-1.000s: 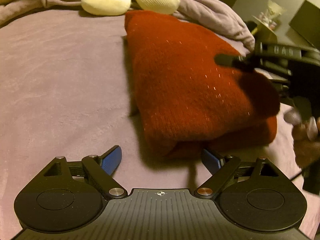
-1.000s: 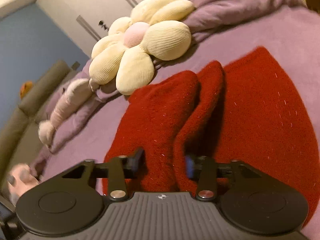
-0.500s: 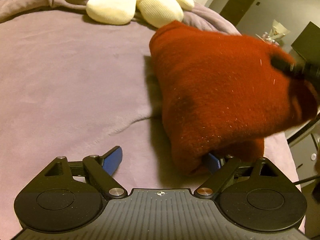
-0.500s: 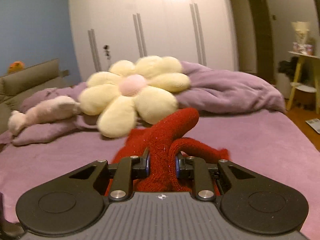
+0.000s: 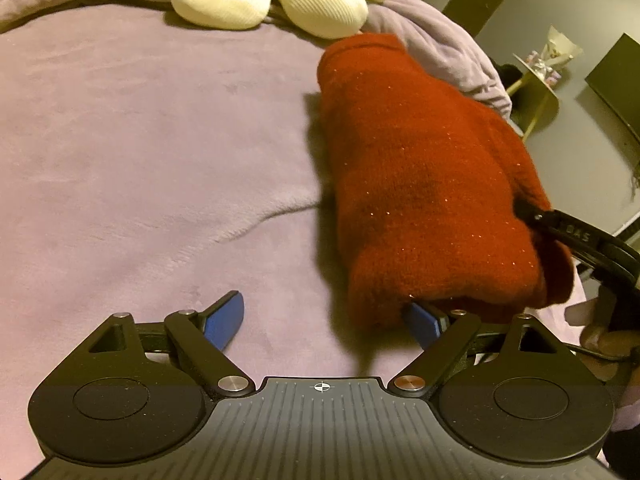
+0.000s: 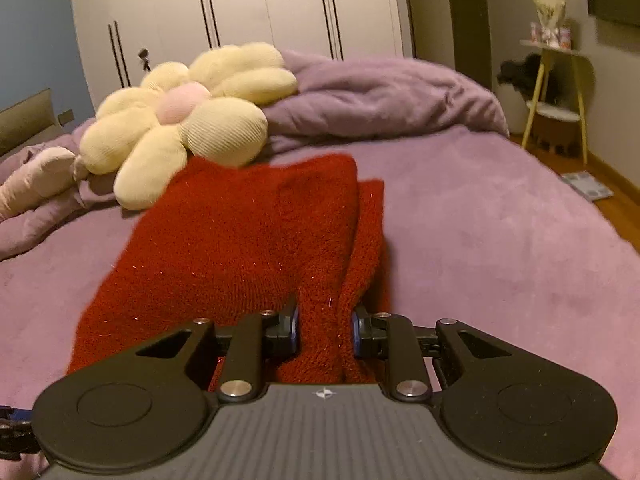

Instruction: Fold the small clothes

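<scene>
1. The red fuzzy knitted garment (image 6: 248, 240) lies bunched and folded over on the purple plush bedspread (image 5: 140, 140). It sits toward the bedspread's right side as the left wrist view shows it. Its far end lies just below the cream flower-shaped cushion with a pink centre (image 6: 180, 120) at the head of the bed.

2. The right gripper (image 6: 324, 330) is clenched on a thick fold of the garment's near edge. Red knit fills the gap between its blue pads (image 6: 295, 326). The pinch takes in more than one layer, which suggests the layers are being held together so they travel as one.

3. The left gripper (image 5: 320, 320) is released, with its jaws spread wide and nothing between them. Its right blue pad (image 5: 420, 322) is tucked just under the garment's near corner; the left pad hangs over bare bedspread. This placement probably keeps it ready to steady or take that corner.

4. A person's fingers (image 5: 600, 336) show at the right edge of the left wrist view, wrapped around the right gripper's handle.

5. Judged status: the garment is partly folded, bulky and uneven; flattening is still required.
</scene>
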The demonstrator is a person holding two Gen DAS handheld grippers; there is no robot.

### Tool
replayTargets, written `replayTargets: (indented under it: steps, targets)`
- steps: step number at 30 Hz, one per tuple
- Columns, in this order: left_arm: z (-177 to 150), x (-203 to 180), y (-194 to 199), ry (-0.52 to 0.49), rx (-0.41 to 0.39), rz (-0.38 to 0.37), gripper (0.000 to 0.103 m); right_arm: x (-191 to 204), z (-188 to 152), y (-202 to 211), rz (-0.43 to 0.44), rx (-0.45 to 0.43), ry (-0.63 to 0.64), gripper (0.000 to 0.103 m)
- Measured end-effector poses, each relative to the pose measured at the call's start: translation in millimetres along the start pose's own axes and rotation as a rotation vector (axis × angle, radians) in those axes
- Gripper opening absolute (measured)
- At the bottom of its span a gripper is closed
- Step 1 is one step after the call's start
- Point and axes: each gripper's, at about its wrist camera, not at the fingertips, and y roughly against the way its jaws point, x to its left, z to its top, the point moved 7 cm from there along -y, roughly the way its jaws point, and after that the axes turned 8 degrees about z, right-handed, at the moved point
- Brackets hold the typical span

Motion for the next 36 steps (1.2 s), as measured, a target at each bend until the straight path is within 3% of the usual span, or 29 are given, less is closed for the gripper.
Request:
replayTargets:
  steps: [6,8,10,14,17,20,22,26,29,32,36]
  targets:
    - [-4.4,4.2,4.7,-0.004,0.007,0.004,0.09,-11.1,-18.3,-14.3,-0.038,-0.003,-0.01,0.023]
    - [-4.7,5.6,10.0,-0.022,0.005,0.003,0.091,-25.1,-14.6,-18.0,-0.007,0.009,-0.119,0.027]
    - [-4.0,7.5,20.7,-0.032,-0.002,-0.027,0.092,-33.4,-5.5,-12.6,0.028,0.027,-0.203,0.043]
    - [9.6,16.4,40.6,-0.021,-0.061,-0.036,0.095,-28.8,10.9,20.4,-0.023,-0.039,-0.16,0.045]
    - [22.4,19.2,45.3,0.016,-0.088,-0.026,0.095,-6.6,28.6,29.5,-0.019,-0.092,-0.107,0.041]
    - [27.5,15.7,47.2,0.026,-0.096,-0.02,0.096,23.9,49.3,8.0,0.046,-0.055,-0.048,0.033]
    - [29.1,11.7,47.9,0.012,-0.094,-0.009,0.096,35.8,62.8,-19.6,0.03,-0.023,0.003,0.024]
    - [31.6,11.5,47.6,-0.024,-0.094,0.009,0.097,23.5,72.2,-80.9,-0.085,0.119,-0.004,0.018]
    - [31.9,19.4,44.6,-0.03,-0.09,0.033,0.097,3.1,71.7,-106.0,-0.156,0.151,-0.023,0.016]
    - [32.1,25.0,37.2,-0.003,-0.075,0.043,0.097,-14.6,61.6,-125.6,-0.156,0.165,-0.038,0.016]
    - [32.7,19.9,32.8,0.031,-0.049,0.001,0.097,-13.2,62.8,-129.6,-0.164,0.172,0.015,0.016]
